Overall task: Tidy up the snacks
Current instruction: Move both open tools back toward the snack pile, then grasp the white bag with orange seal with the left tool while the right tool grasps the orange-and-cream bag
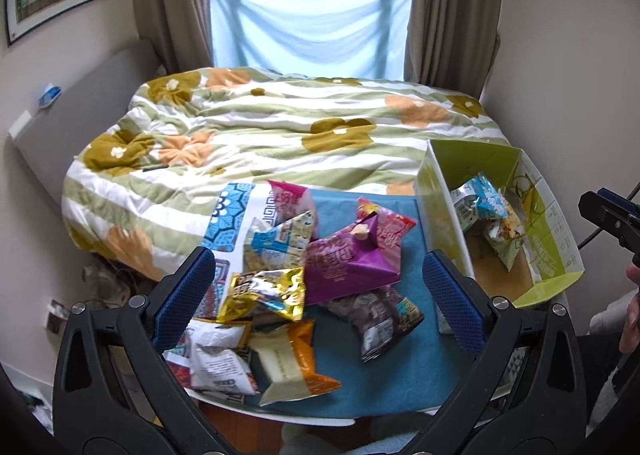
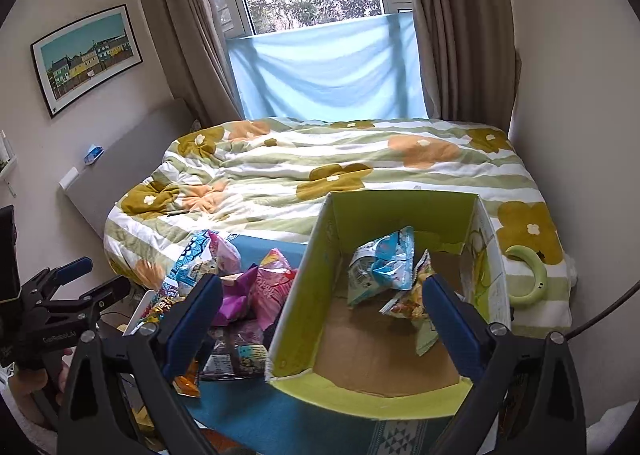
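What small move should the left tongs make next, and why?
Probably lower the open left tongs onto the purple foil snack packet topping the pile. Both tongs hold nothing, the green cardboard box holds only two packets, and the purple one lies between the left fingers, nearest the box.

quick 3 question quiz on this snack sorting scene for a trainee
1. True or false: the green box already holds snack packets.
2. Which gripper is above the box? A) left gripper B) right gripper
3. Fill in: the loose pile, including the purple packet, lies on a ___ mat.

Key: 1 true, at least two, including a blue packet; 2 B; 3 blue.
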Demonstrator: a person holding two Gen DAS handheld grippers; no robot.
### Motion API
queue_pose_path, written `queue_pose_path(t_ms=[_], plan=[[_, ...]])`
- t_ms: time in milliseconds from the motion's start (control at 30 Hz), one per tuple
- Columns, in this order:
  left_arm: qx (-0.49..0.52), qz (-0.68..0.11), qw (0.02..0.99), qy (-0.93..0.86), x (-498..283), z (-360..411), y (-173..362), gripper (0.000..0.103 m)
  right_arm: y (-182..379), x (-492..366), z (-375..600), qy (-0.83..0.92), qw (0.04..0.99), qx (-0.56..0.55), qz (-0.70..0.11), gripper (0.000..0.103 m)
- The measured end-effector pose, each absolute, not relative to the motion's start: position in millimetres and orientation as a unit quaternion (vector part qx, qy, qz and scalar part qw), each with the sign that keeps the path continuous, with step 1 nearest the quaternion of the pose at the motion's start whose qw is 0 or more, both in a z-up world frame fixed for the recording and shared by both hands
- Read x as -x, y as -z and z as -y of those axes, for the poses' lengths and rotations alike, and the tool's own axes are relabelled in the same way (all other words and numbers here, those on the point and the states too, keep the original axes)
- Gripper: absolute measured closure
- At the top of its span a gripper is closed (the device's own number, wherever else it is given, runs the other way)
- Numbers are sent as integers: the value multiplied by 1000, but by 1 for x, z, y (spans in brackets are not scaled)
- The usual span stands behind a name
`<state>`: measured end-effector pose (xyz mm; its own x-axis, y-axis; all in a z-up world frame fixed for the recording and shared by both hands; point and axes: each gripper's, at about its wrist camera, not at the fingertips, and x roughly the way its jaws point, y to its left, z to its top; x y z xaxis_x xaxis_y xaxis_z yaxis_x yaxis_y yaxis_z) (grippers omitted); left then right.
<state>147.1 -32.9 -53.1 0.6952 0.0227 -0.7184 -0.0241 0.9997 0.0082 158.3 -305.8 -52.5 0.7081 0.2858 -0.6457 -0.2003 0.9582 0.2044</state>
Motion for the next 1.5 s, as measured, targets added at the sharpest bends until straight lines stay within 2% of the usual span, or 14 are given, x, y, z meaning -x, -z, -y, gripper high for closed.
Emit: queue_pose_path(t_ms=[333,633,1067,1233,1400,1500], plan=[[27,-425,905,-20,-103,-91,85,0,80,-119,188,-138,914,-72,-375,4],[62,-475,878,6,-101,-151,141,1,133,-102,104,-136,900,-76,-407,4],[114,-563,818,33,-136,-146,243,1,214,-101,49,-157,873,-18,-461,4],[120,-587,800,29,-148,-143,270,12,239,-109,41,-177,859,-3,-481,4],[126,-601,788,33,-154,-136,283,12,250,-112,34,-191,850,21,-490,4],[111,-609,785,30,-157,-129,289,18,255,-115,34,-196,847,26,-494,4]])
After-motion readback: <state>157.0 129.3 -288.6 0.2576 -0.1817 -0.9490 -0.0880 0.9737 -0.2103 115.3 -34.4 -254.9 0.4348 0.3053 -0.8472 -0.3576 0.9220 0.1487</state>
